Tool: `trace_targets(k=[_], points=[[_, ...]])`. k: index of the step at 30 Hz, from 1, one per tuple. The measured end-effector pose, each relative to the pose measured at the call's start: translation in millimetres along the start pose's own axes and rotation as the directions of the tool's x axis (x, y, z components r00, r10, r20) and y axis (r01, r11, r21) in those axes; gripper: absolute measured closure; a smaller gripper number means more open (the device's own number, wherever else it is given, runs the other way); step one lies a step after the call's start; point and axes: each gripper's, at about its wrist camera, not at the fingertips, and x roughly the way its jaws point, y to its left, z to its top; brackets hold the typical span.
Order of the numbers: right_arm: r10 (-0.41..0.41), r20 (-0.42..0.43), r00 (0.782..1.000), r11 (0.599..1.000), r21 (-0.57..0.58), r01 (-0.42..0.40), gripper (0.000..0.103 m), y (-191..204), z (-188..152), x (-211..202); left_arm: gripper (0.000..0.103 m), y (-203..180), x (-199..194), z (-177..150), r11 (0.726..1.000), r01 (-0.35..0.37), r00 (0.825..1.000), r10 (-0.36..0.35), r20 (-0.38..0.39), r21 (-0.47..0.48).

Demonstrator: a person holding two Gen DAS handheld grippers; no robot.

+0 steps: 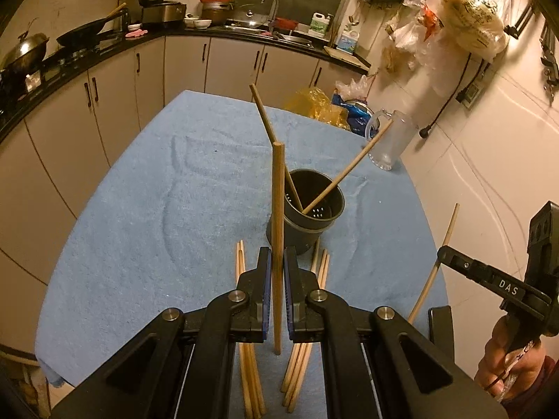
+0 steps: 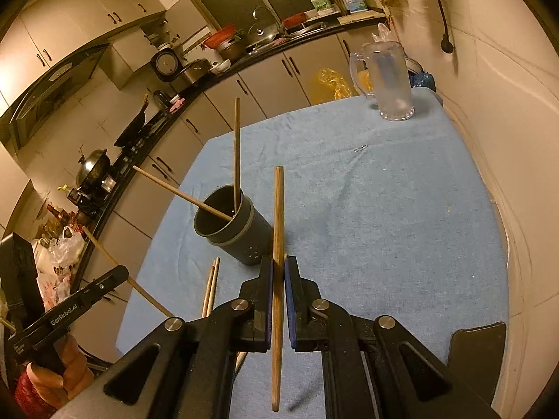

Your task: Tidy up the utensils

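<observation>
My left gripper (image 1: 277,256) is shut on one wooden chopstick (image 1: 278,192), which stands upright between the blue pads. Just beyond it a dark utensil cup (image 1: 314,220) on the blue towel (image 1: 157,209) holds two leaning chopsticks (image 1: 356,164). Loose chopsticks (image 1: 249,366) lie on the towel under the jaws. My right gripper (image 2: 278,265) is shut on another chopstick (image 2: 278,209), held above the towel (image 2: 384,227) next to the cup (image 2: 227,227). Each gripper shows at the edge of the other's view: right gripper (image 1: 442,253), left gripper (image 2: 122,274).
A clear glass mug (image 2: 391,80) stands at the towel's far right corner, near the wall. A dark flat object (image 2: 478,345) sits at the near right edge. Kitchen counter (image 1: 87,52) with pans curves along the left; plastic bags (image 1: 454,17) hang on the wall.
</observation>
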Motion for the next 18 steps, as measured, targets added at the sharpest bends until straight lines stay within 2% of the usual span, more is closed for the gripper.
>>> trace_targets(k=[8, 18], points=[[0.016, 0.003, 1.0, 1.0, -0.018, -0.015, 0.097, 3.1, 9.7, -1.7, 0.097, -3.4, -0.4, 3.2, 1.0, 0.006, 1.0, -0.005, 0.021, -0.016], [0.037, 0.05, 0.998, 0.999, 0.01, -0.038, 0.097, 3.6, 30.6, -25.1, 0.097, -11.5, -7.2, 24.8, 0.999, 0.045, 0.998, -0.045, 0.054, -0.01]])
